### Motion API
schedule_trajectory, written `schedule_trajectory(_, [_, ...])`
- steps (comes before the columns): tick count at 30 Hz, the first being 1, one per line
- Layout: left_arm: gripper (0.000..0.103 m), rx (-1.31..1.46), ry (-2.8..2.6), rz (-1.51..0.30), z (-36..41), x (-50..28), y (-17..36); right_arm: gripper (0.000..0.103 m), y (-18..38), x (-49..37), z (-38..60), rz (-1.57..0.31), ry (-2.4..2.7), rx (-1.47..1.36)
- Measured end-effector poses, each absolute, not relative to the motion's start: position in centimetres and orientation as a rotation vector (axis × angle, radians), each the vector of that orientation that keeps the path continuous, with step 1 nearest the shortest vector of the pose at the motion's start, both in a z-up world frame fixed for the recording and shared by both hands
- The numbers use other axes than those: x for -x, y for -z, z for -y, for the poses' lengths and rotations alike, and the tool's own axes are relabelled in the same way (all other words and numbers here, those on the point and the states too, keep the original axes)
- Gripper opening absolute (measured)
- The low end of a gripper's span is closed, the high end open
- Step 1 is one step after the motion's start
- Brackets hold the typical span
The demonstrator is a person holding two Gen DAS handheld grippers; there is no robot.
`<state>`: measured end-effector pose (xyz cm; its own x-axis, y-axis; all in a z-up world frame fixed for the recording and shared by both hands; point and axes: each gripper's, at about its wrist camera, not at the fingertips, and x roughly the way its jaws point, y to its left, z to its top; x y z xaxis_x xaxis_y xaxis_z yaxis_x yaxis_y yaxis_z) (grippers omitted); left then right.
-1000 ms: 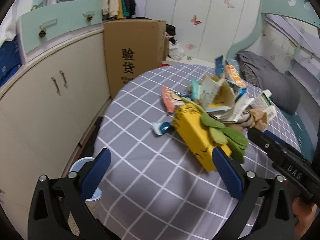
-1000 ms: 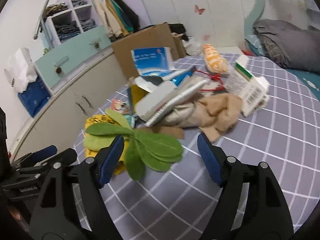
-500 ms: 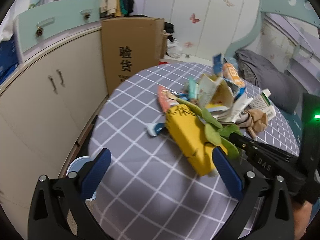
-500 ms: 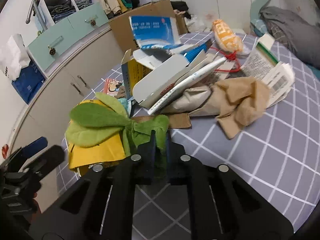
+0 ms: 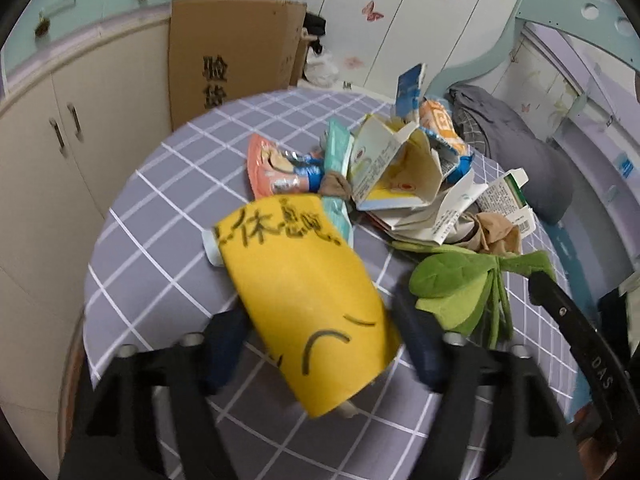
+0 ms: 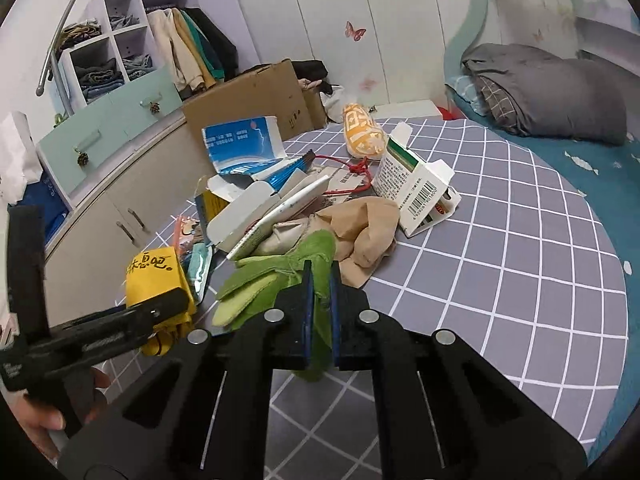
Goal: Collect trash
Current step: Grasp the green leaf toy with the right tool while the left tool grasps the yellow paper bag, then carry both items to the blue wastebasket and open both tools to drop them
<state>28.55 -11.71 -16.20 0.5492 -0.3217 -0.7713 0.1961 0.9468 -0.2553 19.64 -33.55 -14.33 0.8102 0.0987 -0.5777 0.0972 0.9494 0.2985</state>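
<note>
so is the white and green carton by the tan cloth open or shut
Open: the white and green carton lies tipped on the checked cloth, end flaps splayed at both ends.

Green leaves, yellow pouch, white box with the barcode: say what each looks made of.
Green leaves: soft felt or plush, fuzzy matte surface, creased where pinched.
Yellow pouch: probably felt, matte, with black drawn marks.
White box: thin printed cardboard, with open bent flaps.

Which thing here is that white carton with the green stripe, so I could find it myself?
Start at the round table with the grey checked cloth and its heap of litter. At the heap's bed-side edge, beside the crumpled beige cloth, lies the white carton. Alone among its neighbours it has a green band, an open flap and a barcode.
</note>
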Motion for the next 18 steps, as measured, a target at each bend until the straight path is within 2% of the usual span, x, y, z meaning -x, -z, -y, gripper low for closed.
schedule_trajectory(2, [0.048,0.127,0.312,-0.938,11.8,-28.4,16.3,0.007,14.1,-19.4,33.1,-0.623,-0.012,-0.325])
schedule_trajectory(4, [0.044,0.131,0.317,-0.917,11.5,-27.9,16.0,0.007,13.5,-19.1,32.3,-0.613,-0.031,-0.317])
schedule_trajectory(13, [0.042,0.19,0.344,-0.781,6.4,-24.2,12.0,0.007,9.0,-17.2,27.4,-0.54,-0.144,-0.27])
schedule_trajectory(18, [0.042,0.208,0.278,-0.743,0.7,-22.6,11.1,0.007,7.0,-17.2,22.4,-0.522,-0.25,-0.233])
